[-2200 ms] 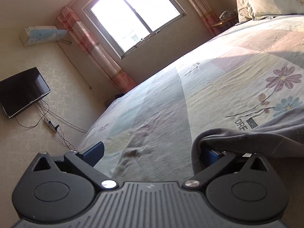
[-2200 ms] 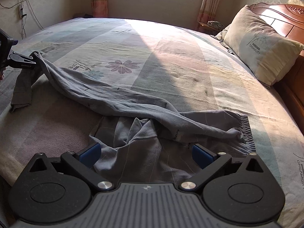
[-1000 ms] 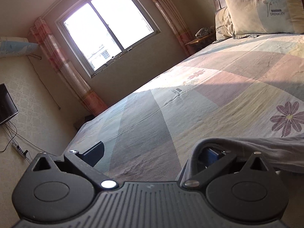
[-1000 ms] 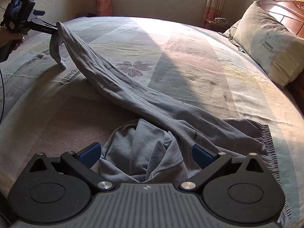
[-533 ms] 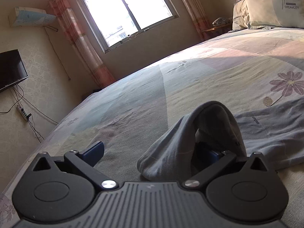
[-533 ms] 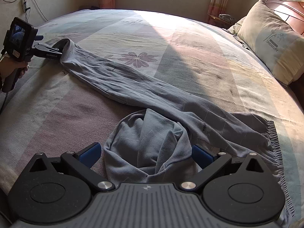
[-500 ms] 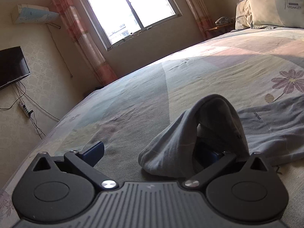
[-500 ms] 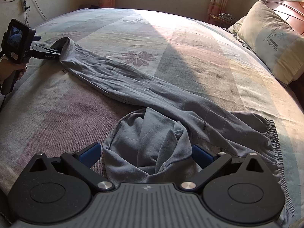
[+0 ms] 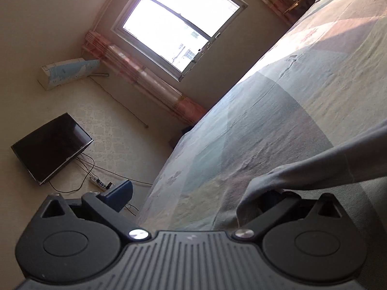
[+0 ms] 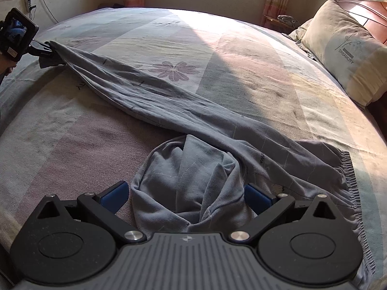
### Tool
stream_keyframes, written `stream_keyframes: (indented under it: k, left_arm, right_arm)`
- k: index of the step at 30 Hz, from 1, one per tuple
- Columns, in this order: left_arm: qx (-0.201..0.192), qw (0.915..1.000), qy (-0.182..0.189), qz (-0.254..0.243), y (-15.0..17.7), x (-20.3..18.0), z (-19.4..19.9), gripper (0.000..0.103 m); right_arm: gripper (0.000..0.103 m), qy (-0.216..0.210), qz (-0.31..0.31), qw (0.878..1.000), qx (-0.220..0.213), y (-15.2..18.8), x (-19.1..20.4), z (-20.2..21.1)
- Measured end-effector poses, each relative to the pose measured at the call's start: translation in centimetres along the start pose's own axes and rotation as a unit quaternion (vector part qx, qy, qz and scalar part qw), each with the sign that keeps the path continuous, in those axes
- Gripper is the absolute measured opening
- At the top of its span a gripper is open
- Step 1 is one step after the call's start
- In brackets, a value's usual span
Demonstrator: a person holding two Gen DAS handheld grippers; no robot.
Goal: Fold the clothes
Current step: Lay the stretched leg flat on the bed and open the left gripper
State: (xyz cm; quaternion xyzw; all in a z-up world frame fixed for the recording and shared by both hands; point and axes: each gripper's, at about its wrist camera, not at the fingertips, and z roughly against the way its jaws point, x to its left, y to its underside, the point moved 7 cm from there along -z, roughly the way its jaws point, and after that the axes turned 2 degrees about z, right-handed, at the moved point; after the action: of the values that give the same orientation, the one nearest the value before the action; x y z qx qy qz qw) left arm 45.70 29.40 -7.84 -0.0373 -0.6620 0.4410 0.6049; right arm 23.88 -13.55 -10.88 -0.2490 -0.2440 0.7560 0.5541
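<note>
- Sunlit bedroom: a wide bed (image 10: 241,72) with a patchwork flowered cover fills both views, with a pillow (image 10: 343,55) at its head and a window (image 9: 179,29) on the far wall.
- A pair of grey trousers (image 10: 169,101) lies across the bed, one leg stretched out in a long diagonal, the other bunched in a heap near the elastic waistband (image 10: 348,169).
- The left gripper (image 10: 46,50), seen from the right wrist view, is held low at the bed's far left edge, a hand (image 10: 6,67) partly visible on its handle at the frame edge.
- In its own view the left gripper's (image 9: 196,193) jaws stand wide apart; the trouser cuff (image 9: 263,188) is draped over its right finger, hooked rather than pinched.
- The right gripper (image 10: 186,193) hovers level and low, jaws wide apart, straddling the bunched heap; whether its pads touch the cloth cannot be told.
</note>
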Motion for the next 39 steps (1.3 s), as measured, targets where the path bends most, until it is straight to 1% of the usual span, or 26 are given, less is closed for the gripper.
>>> stream_keyframes:
  k: [1,3,5,9,11,14,15,17,19,21,22,23,25,28,32,36,38,39]
  left_arm:
    - [-0.015,0.9997,-0.013,-0.012,-0.8,0.4,-0.3,0.103]
    - [-0.022,0.9993,-0.026,-0.018,-1.4,0.7,-1.0,0.103]
    - [-0.002,0.9997,-0.024,-0.010,-0.6,0.8,-2.0,0.103]
    - [0.076,0.9969,-0.020,0.005,3.0,0.8,-3.7,0.103]
    - [0.093,0.9954,-0.018,0.010,4.2,0.9,-3.7,0.103]
    - [0.106,0.9937,0.005,0.036,5.0,1.3,-2.8,0.103]
    - [0.107,0.9926,0.027,0.051,4.6,1.3,-2.2,0.103]
    - [0.105,0.9900,0.069,0.064,3.7,0.8,-1.0,0.103]
    - [0.096,0.9856,0.126,0.059,2.3,-0.5,0.9,0.103]
    - [0.085,0.9789,0.178,0.054,0.9,-1.8,3.2,0.103]
    - [0.076,0.9741,0.207,0.050,0.0,-2.8,5.0,0.103]
    - [0.070,0.9704,0.226,0.049,-0.7,-3.4,6.3,0.103]
    - [0.066,0.9592,0.269,0.059,-2.2,-4.5,8.9,0.103]
    - [0.058,0.9388,0.332,0.070,-4.4,-6.1,13.3,0.103]
    - [0.044,0.9196,0.387,0.055,-6.1,-8.0,19.1,0.102]
    - [0.035,0.8965,0.439,0.051,-7.4,-10.2,25.1,0.102]
    - [0.043,0.8830,0.463,0.064,-7.8,-11.3,27.4,0.102]
    - [0.048,0.8730,0.480,0.072,-8.1,-11.9,28.8,0.102]
  right_arm:
    - [0.103,0.000,0.001,1.000,0.000,0.0,0.0,0.0]
    - [0.103,0.003,0.006,1.000,0.000,0.0,0.1,-0.1]
    - [0.103,0.004,0.009,1.000,0.000,0.0,0.2,-0.1]
    - [0.103,0.003,0.009,1.000,-0.002,0.0,0.2,0.1]
    - [0.103,0.005,0.010,1.000,-0.003,0.0,0.2,0.3]
    - [0.103,0.003,0.006,1.000,-0.003,0.0,0.1,0.3]
    - [0.103,0.002,0.004,1.000,-0.003,0.0,0.1,0.3]
    - [0.103,-0.002,0.002,1.000,-0.003,0.0,0.2,0.3]
    - [0.103,-0.005,0.003,1.000,-0.005,0.0,0.6,0.6]
    - [0.103,-0.008,0.008,1.000,-0.009,0.0,0.8,1.2]
    - [0.103,-0.009,0.010,1.000,-0.013,0.0,0.9,1.6]
    - [0.103,-0.010,0.012,1.000,-0.016,0.1,0.9,2.0]
    - [0.103,-0.011,0.012,1.000,-0.021,0.3,0.7,3.0]
    - [0.103,-0.010,0.010,1.000,-0.027,0.9,0.2,4.5]
    - [0.103,-0.007,0.005,0.999,-0.034,2.2,-1.2,6.5]
    - [0.103,-0.009,-0.017,0.999,-0.036,3.9,-3.0,7.7]
    - [0.103,-0.014,-0.030,0.999,-0.032,4.9,-3.9,8.0]
    - [0.103,-0.017,-0.037,0.999,-0.030,5.3,-4.4,8.2]
